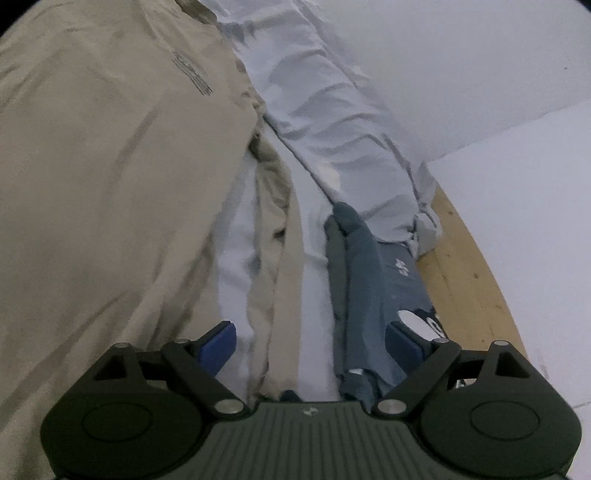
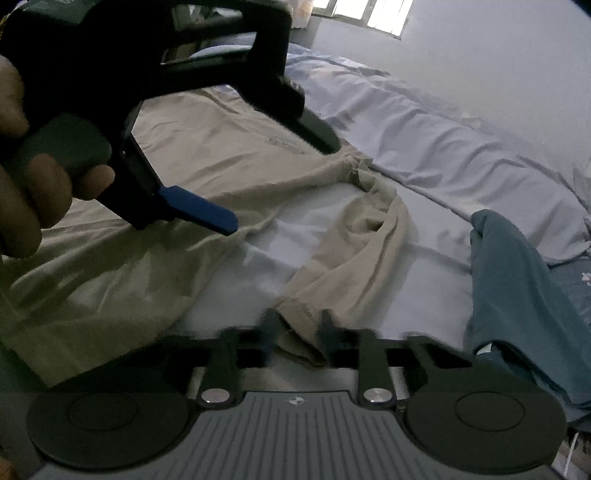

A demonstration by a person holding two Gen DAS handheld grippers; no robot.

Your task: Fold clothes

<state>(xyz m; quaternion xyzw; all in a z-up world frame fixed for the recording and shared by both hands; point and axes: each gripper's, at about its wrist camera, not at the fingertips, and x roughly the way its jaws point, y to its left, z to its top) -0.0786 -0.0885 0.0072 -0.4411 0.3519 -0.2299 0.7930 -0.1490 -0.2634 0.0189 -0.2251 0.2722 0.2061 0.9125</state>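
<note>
Bed sheet [image 2: 424, 110] w/ beige shirt [image 2: 207, 147], left tongs [image 1: 310, 341] apart, right tongs [image 2: 295, 332] clamped on sleeve [image 2: 354, 251].

I counted two grippers, the left gripper [image 1: 310, 341] and the right gripper [image 2: 295, 332], one beige garment [image 2: 207, 158], one blue-grey garment [image 2: 517, 280], one pale rumpled blanket [image 2: 424, 136], one hand [image 2: 26, 177] and one window [image 2: 373, 13].

The left tongs [image 1: 312, 341] stand wide open, gripped by a bare hand [image 2: 33, 177]. The right tongs [image 2: 295, 332] sit nearly closed (blurred), pinching the beige sleeve [image 2: 354, 251].
</note>
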